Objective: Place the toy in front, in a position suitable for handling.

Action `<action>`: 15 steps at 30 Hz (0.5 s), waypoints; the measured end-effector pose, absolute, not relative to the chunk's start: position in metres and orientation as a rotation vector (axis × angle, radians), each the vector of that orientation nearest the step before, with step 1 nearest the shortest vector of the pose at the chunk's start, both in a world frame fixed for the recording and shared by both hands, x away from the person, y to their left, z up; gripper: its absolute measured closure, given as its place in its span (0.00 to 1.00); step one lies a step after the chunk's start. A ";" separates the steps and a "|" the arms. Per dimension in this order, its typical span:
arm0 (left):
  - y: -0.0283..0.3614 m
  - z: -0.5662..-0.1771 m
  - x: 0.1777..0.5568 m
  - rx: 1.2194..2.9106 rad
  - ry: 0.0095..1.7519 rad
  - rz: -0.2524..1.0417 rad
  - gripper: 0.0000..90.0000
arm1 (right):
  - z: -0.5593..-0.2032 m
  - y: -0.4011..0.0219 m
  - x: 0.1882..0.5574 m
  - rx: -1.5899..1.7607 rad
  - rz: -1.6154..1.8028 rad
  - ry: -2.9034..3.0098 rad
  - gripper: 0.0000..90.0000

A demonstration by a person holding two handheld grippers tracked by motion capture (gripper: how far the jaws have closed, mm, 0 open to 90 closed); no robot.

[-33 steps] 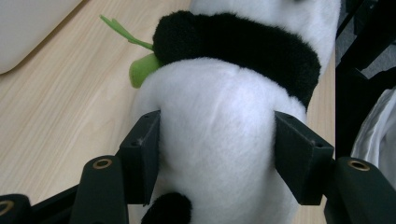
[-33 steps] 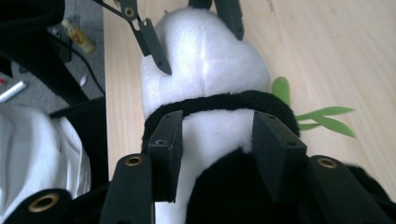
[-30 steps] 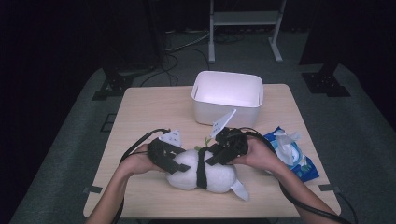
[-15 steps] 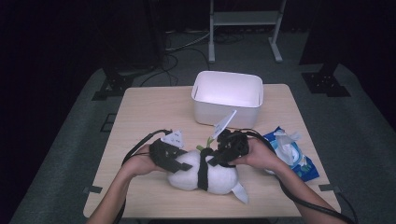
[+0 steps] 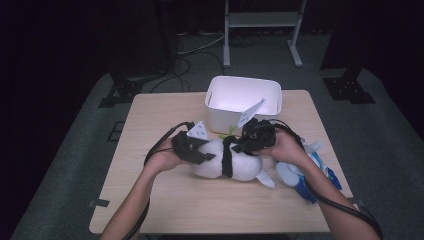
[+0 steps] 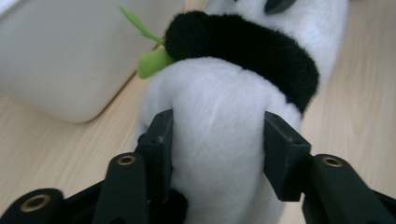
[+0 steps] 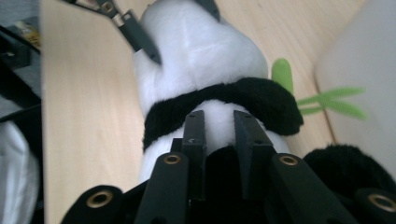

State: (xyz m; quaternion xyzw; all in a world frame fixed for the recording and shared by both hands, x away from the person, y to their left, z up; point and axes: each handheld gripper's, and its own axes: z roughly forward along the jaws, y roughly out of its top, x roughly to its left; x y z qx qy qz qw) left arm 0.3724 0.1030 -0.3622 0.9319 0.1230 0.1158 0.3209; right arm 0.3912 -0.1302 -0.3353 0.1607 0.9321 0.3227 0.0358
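A white plush panda (image 5: 235, 165) with a black band and a green leaf (image 6: 152, 60) lies between both hands, just in front of the white bin (image 5: 243, 97). My left gripper (image 5: 204, 152) is shut on the panda's white end (image 6: 217, 116), with the pads pressed into the plush on both sides. Its jaws have just been closing and then eased open slightly, plush still between them. My right gripper (image 5: 244, 146) is shut on a pinch of plush (image 7: 219, 119) near the black band. Its jaws have just been closing on it. The left gripper's fingertip (image 7: 140, 42) presses the far end.
The light wooden table (image 5: 165, 200) has bare room at the left and along the front. A blue and white packet (image 5: 312, 172) lies under the right forearm near the right edge. The bin's wall (image 6: 60, 56) stands close beside the panda.
Both grippers closed on the panda. Both hands then carried it away from the table's front edge, toward the bin and slightly right.
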 end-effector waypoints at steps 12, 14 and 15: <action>0.125 -0.351 0.348 2.333 0.323 0.111 0.42 | -0.347 -0.126 0.352 0.447 0.992 2.943 0.66; 0.126 -0.350 0.347 2.311 0.319 0.093 0.42 | -0.345 -0.125 0.347 0.441 0.987 2.957 0.65; 0.127 -0.349 0.346 2.295 0.322 0.085 0.43 | -0.344 -0.125 0.346 0.438 0.984 2.961 0.65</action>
